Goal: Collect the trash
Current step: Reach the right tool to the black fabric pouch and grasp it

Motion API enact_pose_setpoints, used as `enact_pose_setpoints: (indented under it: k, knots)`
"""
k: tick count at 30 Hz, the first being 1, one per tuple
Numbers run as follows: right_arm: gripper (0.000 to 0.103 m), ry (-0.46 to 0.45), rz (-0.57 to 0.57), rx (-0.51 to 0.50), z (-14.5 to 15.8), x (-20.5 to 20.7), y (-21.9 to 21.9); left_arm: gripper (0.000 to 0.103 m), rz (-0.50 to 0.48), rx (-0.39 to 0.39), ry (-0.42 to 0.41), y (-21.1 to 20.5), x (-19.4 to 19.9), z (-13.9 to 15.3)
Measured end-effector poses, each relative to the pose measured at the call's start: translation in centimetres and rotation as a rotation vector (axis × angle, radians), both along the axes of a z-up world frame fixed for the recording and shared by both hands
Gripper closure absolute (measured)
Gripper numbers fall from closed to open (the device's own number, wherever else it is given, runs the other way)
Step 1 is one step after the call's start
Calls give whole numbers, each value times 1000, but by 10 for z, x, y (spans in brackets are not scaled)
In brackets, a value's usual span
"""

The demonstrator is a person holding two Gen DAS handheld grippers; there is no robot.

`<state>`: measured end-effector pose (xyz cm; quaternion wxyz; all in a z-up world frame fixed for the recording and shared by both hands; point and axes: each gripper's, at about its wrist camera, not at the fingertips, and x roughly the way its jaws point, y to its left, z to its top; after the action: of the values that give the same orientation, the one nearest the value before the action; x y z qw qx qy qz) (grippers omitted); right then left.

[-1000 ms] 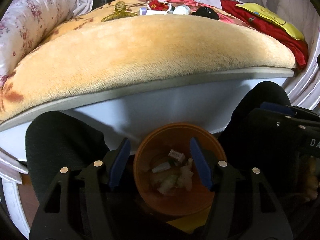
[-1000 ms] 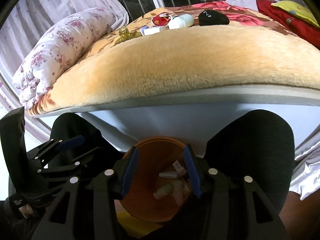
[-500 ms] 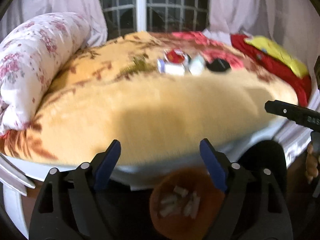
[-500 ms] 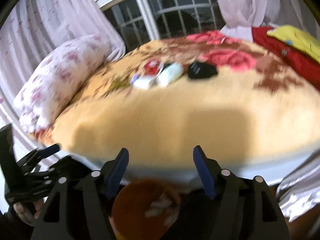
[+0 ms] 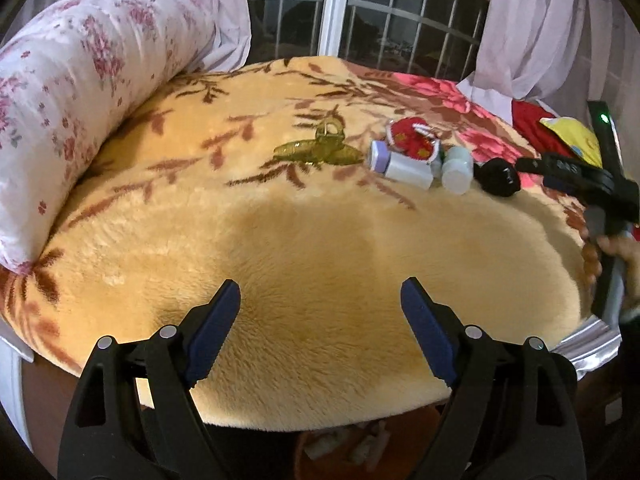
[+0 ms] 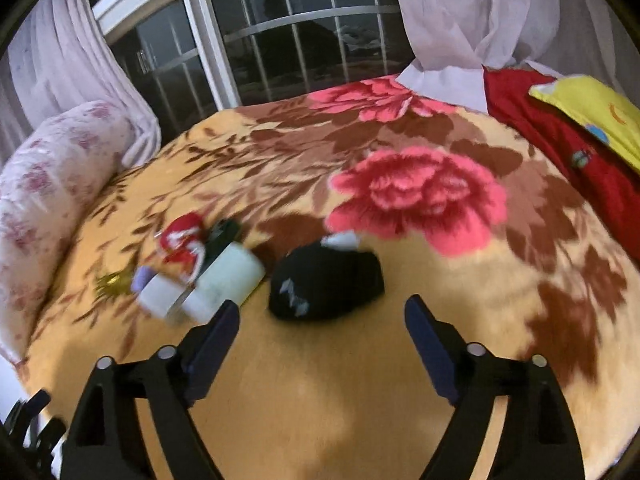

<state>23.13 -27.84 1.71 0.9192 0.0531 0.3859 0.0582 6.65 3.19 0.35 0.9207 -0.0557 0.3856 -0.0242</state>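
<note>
Both grippers hang over a bed covered by a plush yellow blanket point(image 5: 304, 248) with brown leaves and pink flowers. The left gripper point(image 5: 320, 300) has its blue-padded fingers spread wide with nothing between them, above the plain near edge of the blanket. The right gripper point(image 6: 322, 320) is likewise spread and empty; in the left wrist view its black body shows at about 3 o'clock, held in the person's right hand point(image 5: 612, 252).

The clutter lies in a tight cluster on the blanket. In the left wrist view it sits at about 1 o'clock from the fingers: a gold hair claw point(image 5: 320, 148), then a small white bottle with a lilac cap point(image 5: 400, 164), a red-and-white wrapper point(image 5: 414, 140) just behind it, a pale cylindrical container point(image 5: 456, 168) and a black object point(image 5: 498, 178). In the right wrist view, which is blurred, the black object point(image 6: 326, 284) lies at 12 o'clock just beyond the fingertips, and the pale container point(image 6: 232, 276) at 11 o'clock, close to the left finger.

An orange bin point(image 5: 360, 444) with scraps inside peeks out below the bed edge at 6 o'clock. A floral bolster point(image 5: 72, 92) lies at 10 o'clock.
</note>
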Motion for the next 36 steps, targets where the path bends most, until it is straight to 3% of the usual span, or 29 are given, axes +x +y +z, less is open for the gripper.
enact_pose_setpoints:
  k: [7,13,18,25,36]
  knots:
    - [18,92,-6,-3,-22,39,5,22,-4,3,5,0,5,-5]
    - [35,118,24,25,-31,41,6,22,-12,31,8,-7,8,-9]
    - [42,76,30,0,-28,24,11,22,-11,24,14,-7,9,-8]
    - [43,-6,52,119,-14,-18,7,22,7,16,23,-4,19,-2]
    - [42,-81,94,202,-1,-84,11,22,5,14,57,-5,115,7]
